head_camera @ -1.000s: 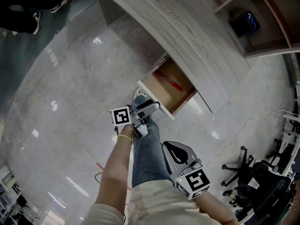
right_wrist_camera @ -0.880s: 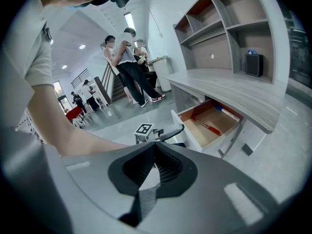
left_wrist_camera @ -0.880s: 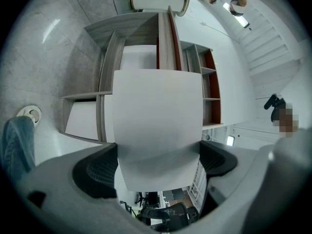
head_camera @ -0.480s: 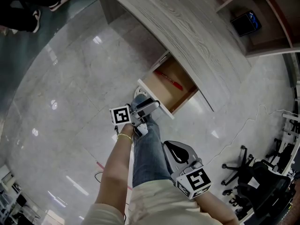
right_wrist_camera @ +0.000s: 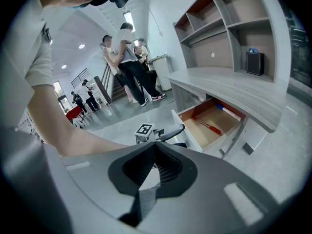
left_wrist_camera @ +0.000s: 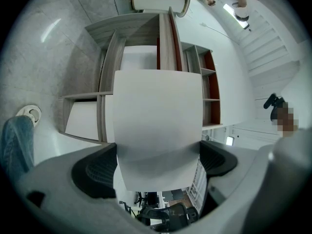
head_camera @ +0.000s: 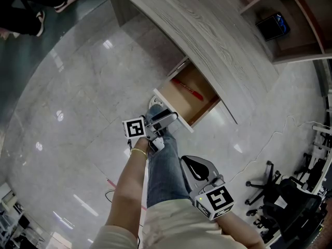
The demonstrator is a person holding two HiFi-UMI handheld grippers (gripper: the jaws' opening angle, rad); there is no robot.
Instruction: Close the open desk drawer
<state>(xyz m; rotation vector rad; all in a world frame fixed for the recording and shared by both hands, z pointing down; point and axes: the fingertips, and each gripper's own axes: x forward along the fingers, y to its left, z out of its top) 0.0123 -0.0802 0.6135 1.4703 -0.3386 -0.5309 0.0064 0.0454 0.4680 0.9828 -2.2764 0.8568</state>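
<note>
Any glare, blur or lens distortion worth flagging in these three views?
Head view: bright reflections dot the glossy floor, and the desk edge bows. Left gripper view: the drawer front fills the middle as a flat, featureless white; corners vignetted. Right gripper view: strong fisheye, yet the red pen is sharp.

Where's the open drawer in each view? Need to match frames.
Head view: open drawer centre, under the desk edge, left gripper at its front.
Left gripper view: only its white front panel, dead centre between the jaws.
Right gripper view: open drawer right of centre, under the desk.
Shared landmark: the grey wood-grain desk.
</note>
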